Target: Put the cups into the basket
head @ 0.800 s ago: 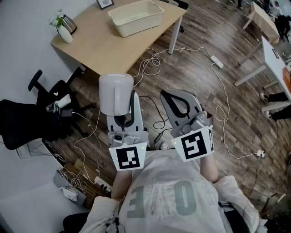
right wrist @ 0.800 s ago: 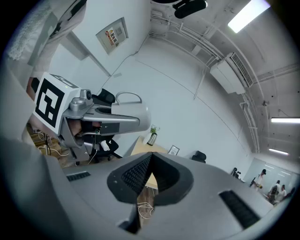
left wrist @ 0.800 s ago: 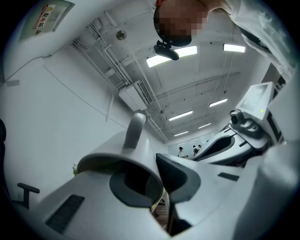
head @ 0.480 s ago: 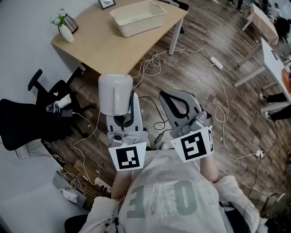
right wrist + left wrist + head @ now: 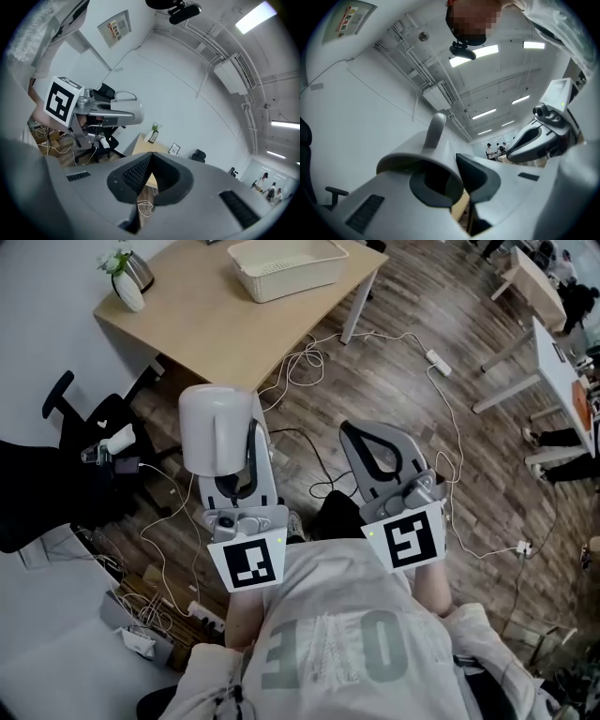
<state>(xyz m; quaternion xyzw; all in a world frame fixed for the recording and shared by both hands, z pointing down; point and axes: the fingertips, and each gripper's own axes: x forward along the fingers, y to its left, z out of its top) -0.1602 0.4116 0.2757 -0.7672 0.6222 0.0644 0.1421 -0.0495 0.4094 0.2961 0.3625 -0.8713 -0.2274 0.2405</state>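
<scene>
A white cup (image 5: 217, 430) with a handle is clamped by its rim in my left gripper (image 5: 242, 454), held above the wooden floor. In the left gripper view the cup (image 5: 429, 154) fills the space between the jaws of my left gripper (image 5: 457, 169), handle pointing up. My right gripper (image 5: 367, 433) hovers beside it on the right, jaws shut together with nothing between them. In its own view the right gripper (image 5: 149, 180) shows pads that meet. The cream basket (image 5: 286, 266) stands on the far wooden table (image 5: 216, 329), well ahead of both grippers.
A small vase with flowers (image 5: 120, 282) and a kettle stand at the table's left corner. A black office chair (image 5: 56, 474) is at the left. Cables (image 5: 309, 362) and a power strip (image 5: 438, 363) lie across the floor. Other desks (image 5: 553, 362) are at the right.
The table and basket have slid toward the top of the head view. My left gripper with the cup has shifted a little left; the right one keeps its place beside it.
</scene>
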